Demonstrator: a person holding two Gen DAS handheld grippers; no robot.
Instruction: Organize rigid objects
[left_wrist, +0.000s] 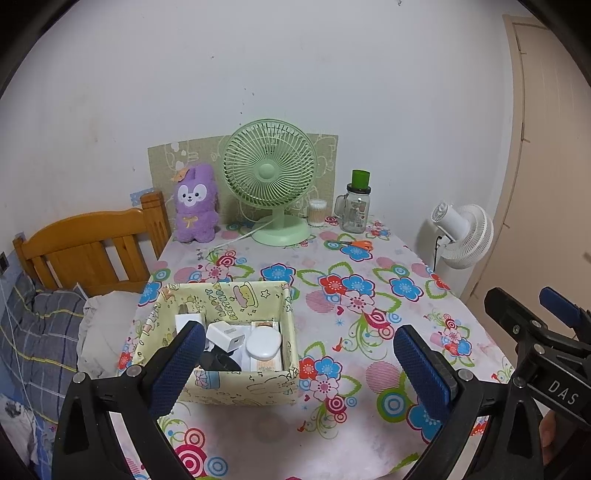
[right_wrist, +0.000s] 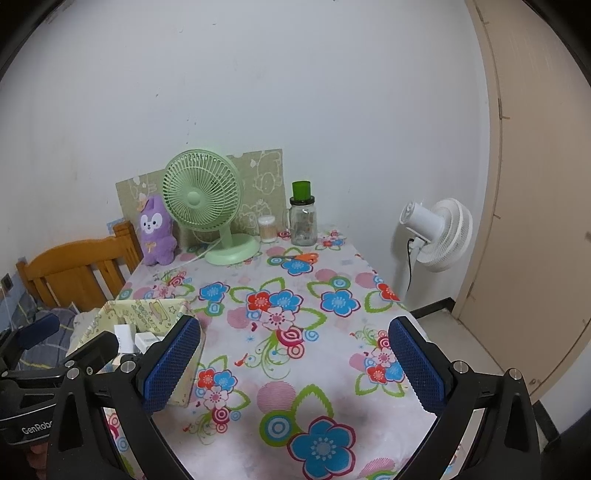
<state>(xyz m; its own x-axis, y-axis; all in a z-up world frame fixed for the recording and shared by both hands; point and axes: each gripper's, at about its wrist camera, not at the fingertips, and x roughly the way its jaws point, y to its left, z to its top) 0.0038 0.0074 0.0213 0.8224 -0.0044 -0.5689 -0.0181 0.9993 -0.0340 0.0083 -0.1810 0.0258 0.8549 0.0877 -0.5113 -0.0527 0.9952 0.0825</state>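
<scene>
A pale yellow patterned fabric box (left_wrist: 236, 387) stands on the table with the flowered cloth (left_wrist: 332, 424), at its front left. Inside lie a white charger cube (left_wrist: 226, 338), a round white case (left_wrist: 263, 345), a white box (left_wrist: 188, 320) and something black (left_wrist: 221, 362). The box also shows in the right wrist view (right_wrist: 147, 314). My left gripper (left_wrist: 299, 367) is open and empty, just before the box's near right corner. My right gripper (right_wrist: 293, 363) is open and empty over the table's front, to the right of the box.
At the table's back stand a purple plush (left_wrist: 195, 205), a green fan (left_wrist: 271, 177), a cotton swab jar (left_wrist: 317, 212) and a glass jar with a green lid (left_wrist: 357, 206). Orange scissors (left_wrist: 352, 243) lie near them. A wooden bed headboard (left_wrist: 92, 251) is left, a white fan (left_wrist: 463, 232) right.
</scene>
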